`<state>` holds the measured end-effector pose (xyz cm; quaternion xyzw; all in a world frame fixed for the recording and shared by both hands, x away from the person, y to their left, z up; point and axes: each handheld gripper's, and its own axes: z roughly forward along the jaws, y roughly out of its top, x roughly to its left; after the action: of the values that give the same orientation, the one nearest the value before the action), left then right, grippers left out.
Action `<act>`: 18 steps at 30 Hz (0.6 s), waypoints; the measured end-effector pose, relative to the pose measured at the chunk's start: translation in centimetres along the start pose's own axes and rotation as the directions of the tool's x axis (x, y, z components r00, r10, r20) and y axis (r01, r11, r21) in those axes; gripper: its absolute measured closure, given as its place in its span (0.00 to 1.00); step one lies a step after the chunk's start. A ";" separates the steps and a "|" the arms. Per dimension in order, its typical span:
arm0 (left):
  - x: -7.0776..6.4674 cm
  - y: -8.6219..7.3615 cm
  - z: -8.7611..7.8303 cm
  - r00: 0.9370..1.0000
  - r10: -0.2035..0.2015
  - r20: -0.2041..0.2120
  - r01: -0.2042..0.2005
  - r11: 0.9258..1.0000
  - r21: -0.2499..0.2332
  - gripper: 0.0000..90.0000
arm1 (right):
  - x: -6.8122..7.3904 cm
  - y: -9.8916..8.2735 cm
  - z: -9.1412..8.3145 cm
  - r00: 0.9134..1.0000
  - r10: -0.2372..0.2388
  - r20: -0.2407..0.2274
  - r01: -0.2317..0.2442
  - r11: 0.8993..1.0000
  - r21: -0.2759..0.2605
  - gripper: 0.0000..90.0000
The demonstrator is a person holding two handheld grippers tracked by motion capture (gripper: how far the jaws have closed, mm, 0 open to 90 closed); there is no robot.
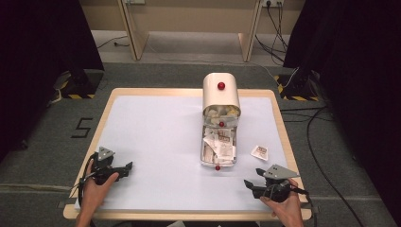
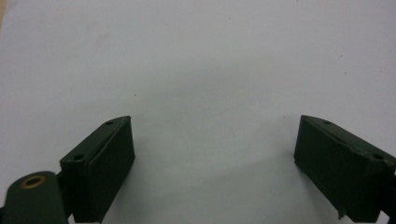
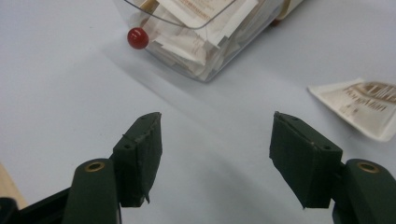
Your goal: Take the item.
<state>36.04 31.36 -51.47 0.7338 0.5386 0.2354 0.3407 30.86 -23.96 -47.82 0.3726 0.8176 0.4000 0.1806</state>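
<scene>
Person's left hand (image 1: 94, 187) grips the black two-jaw left claw (image 1: 126, 169) low at the near left corner of the worktop, jaws spread wide, nothing between them. Right hand (image 1: 285, 204) holds the black two-jaw right claw (image 1: 250, 184) at the near right, grey three-cornered plate on top, jaws likewise parted and empty.

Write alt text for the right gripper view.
Two open black jaws of the right gripper rise over a pale table surface, nothing between them. Beyond them stands a clear plastic container stuffed with white paper sachets, a small red knob on its front; one loose white sachet lies to the right.
</scene>
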 end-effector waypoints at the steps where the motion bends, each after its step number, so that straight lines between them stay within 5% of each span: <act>1: 0.0 0.0 0.0 1.000 0.000 0.000 0.000 1.000 0.000 0.13 | -0.1 -0.2 0.0 1.000 0.009 -0.003 -0.009 1.000 0.005 0.39; 6: 0.0 0.0 0.0 1.000 0.000 0.000 0.000 1.000 0.000 0.13 | -0.6 -1.1 0.0 0.998 0.055 -0.006 -0.055 0.998 0.044 0.37; 18: 0.0 0.0 0.0 1.000 0.000 0.000 0.000 1.000 0.000 0.13 | -0.3 -1.8 0.4 0.999 0.041 0.003 -0.041 0.989 0.142 0.31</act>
<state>36.04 31.37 -51.47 0.7339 0.5385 0.2354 0.3406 30.38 -24.72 -49.50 0.4012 0.8361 0.3447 0.1454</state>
